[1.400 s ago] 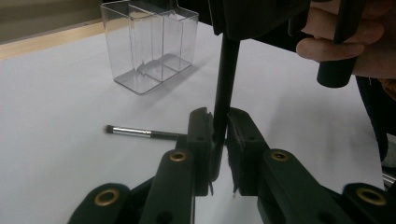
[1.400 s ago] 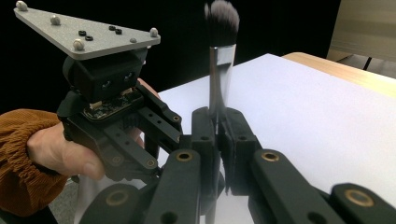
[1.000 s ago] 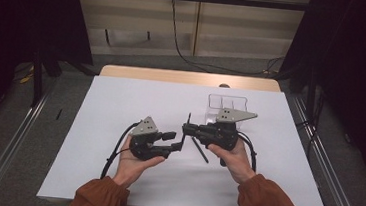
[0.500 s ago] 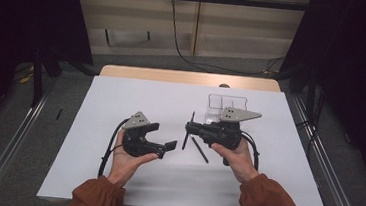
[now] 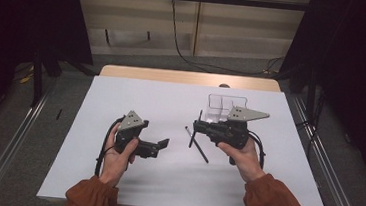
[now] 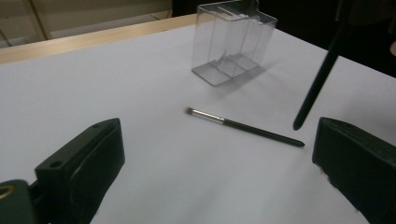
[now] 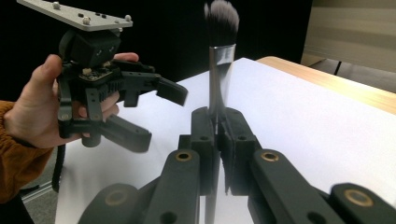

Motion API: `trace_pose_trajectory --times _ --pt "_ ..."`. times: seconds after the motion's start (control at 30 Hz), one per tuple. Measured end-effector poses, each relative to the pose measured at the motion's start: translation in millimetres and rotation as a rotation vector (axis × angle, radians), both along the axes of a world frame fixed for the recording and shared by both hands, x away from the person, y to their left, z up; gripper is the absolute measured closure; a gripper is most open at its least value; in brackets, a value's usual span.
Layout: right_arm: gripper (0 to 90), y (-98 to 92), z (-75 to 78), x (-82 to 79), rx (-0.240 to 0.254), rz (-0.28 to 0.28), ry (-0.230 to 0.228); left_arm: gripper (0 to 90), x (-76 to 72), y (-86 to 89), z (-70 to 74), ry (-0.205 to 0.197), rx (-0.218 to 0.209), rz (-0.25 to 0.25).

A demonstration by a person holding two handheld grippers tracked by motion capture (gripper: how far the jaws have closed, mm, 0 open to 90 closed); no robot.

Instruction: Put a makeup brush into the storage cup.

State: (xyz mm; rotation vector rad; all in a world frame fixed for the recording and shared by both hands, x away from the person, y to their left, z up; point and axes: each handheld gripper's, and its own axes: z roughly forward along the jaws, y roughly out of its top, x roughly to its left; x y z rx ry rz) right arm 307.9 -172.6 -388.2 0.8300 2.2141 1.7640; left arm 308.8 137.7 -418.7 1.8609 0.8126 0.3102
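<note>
Left tool (image 5: 159,148): jaws stood wide apart with nothing between them, having just been opening; held above the bench (image 5: 121,97) on the person's left side, pointing toward the right tool.
Right tool (image 5: 198,128): jaws pressed together on the handle of a large brush (image 7: 218,70), near its ferrule.
Large brush: stood roughly upright in the grip, bristles up, dark handle hanging below with its tip just above the bench.
Small brush (image 6: 243,126): lay flat on the white bench between the two tools, untouched, bristle end pointing away from the person.
Clear box (image 6: 232,39): stood upright on the bench beyond the small brush, near the right tool.
</note>
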Motion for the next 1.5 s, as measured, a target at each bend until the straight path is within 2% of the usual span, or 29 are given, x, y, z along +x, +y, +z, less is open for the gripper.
trace_pose_trajectory --times 0.13,0.23,0.27,0.33,0.43,0.5,0.57,0.67,0.8,0.87,1.0,1.27,1.5 --pt "84.3 -6.2 1.3 0.4 0.001 -0.017 -0.003 2.1 -2.0 5.0 0.5 -0.013 0.004 0.009" --pt "84.3 -10.2 2.6 0.2 -0.002 -0.028 -0.007 1.6 -4.4 12.3 -2.7 -0.063 -0.013 0.046" --pt "84.2 -11.5 2.9 0.1 -0.003 -0.03 -0.008 2.1 -4.3 15.0 -2.6 -0.058 0.002 0.051" --pt "84.3 -14.0 3.3 0.6 -0.004 -0.037 -0.008 1.6 -4.3 20.8 -2.3 -0.038 -0.015 0.041" --pt "84.2 -17.5 3.8 2.2 -0.005 -0.048 -0.009 2.0 -5.8 27.2 -0.4 -0.053 -0.011 0.077" --pt "84.2 -19.1 4.2 3.2 -0.01 -0.054 -0.008 1.7 -7.1 32.2 -0.7 -0.062 -0.026 0.083" --pt "84.2 -21.0 4.9 3.8 -0.01 -0.06 -0.008 1.9 -8.5 36.7 -2.2 -0.062 -0.018 0.084" --pt "84.2 -24.6 5.4 3.9 -0.016 -0.07 -0.009 2.5 -11.6 46.0 -3.9 -0.035 -0.026 0.08" --pt "84.2 -29.8 6.0 4.6 -0.023 -0.085 -0.006 3.2 -15.7 59.3 -2.0 -0.051 -0.033 0.104" --pt "84.2 -31.6 6.4 4.9 -0.023 -0.091 -0.007 3.0 -17.8 64.2 -0.5 -0.071 -0.009 0.116" --pt "84.2 -33.2 6.0 5.8 -0.029 -0.101 -0.004 2.6 -23.9 74.0 1.1 -0.088 0.004 0.135" --pt "84.2 -37.7 11.3 9.8 -0.04 -0.124 -0.012 2.4 -37.1 96.2 -10.4 -0.086 -0.042 0.185" --pt "84.2 -44.1 13.9 11.8 -0.043 -0.143 -0.018 2.4 -47.9 112.0 -14.2 -0.11 -0.069 0.213"
